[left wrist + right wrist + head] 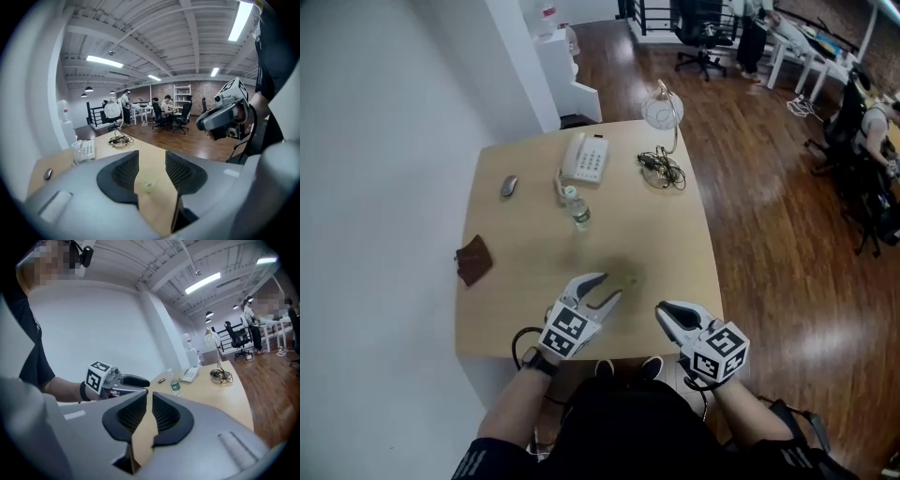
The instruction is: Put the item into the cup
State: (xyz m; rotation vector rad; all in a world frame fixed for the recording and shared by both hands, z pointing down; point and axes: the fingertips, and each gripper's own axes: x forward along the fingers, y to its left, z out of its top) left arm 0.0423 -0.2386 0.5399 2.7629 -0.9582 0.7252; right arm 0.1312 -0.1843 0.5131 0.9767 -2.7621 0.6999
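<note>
We see left gripper (612, 285) jaws released near the clear cup (625, 277) on the counter (525, 234), greenish item (148, 185) seemingly inside, right gripper (664, 311) jaws slightly apart, empty; a stray swing could tip the cup.

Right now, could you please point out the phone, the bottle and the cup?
phone (591, 159), head view, on its keypad.
bottle (579, 214), head view, on its label.
cup (148, 179), left gripper view, on its clear side.
</note>
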